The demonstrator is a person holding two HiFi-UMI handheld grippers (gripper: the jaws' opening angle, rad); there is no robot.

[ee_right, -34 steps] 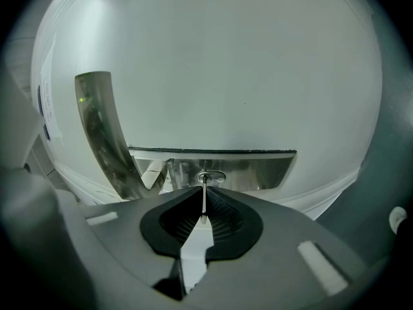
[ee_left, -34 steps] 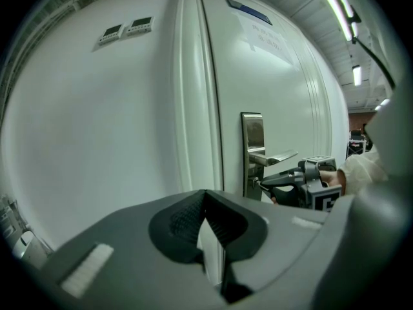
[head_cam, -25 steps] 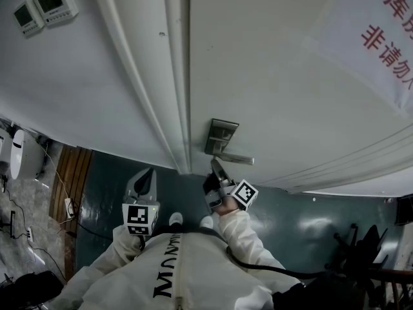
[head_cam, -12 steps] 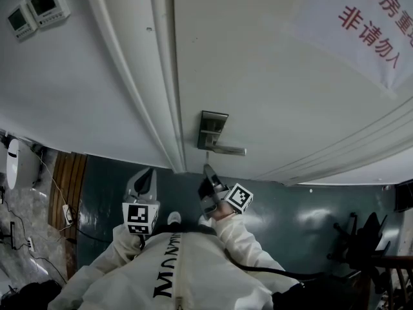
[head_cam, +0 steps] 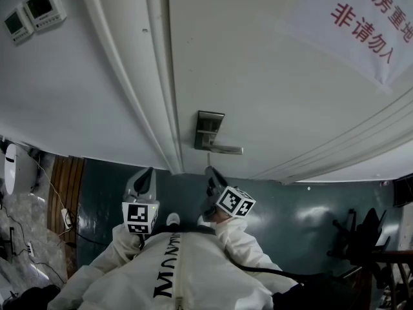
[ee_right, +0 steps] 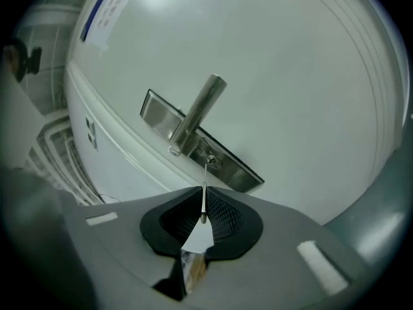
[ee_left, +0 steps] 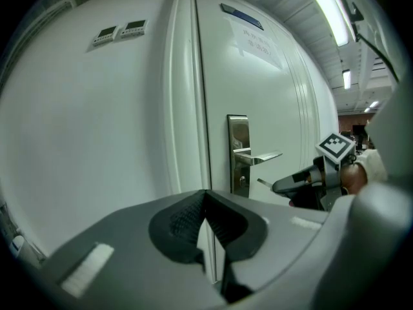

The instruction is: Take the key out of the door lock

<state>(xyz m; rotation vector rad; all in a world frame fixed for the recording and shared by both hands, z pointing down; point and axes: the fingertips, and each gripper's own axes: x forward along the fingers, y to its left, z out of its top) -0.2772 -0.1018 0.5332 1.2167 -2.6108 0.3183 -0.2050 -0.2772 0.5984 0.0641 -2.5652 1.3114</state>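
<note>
Right gripper (ee_right: 204, 202): jaws clamped on the flat head of the key (ee_right: 204, 189). The key is out of the lock. Its long axis runs in line with the jaws, and its thin blade points straight at the keyhole (ee_right: 210, 161), with the tip just short of it. In the left gripper view the key (ee_left: 263, 183) lies close to level, its tip towards the lock plate (ee_left: 239, 154) and apart from it.

Left gripper (ee_left: 206, 196): jaws together, nothing between them, held low beside the door frame (head_cam: 155, 76).

Setting: a pale closed door (head_cam: 271, 76) with a metal lock plate and a lever handle (head_cam: 226, 149) just above the keyhole. To the left of the frame is a plain white wall (head_cam: 64, 89) carrying two small control panels (head_cam: 42, 6). The floor (head_cam: 290, 212) is dark green, with a strip of wood boards (head_cam: 64, 179) at the far left.

Writing: a white paper sign (head_cam: 361, 24) on the door bears red characters. The lower line reads "非请勿入", and the upper line is cut off by the edge of the view. The cube (head_cam: 235, 202) on the right gripper carries black-and-white square markers.
</note>
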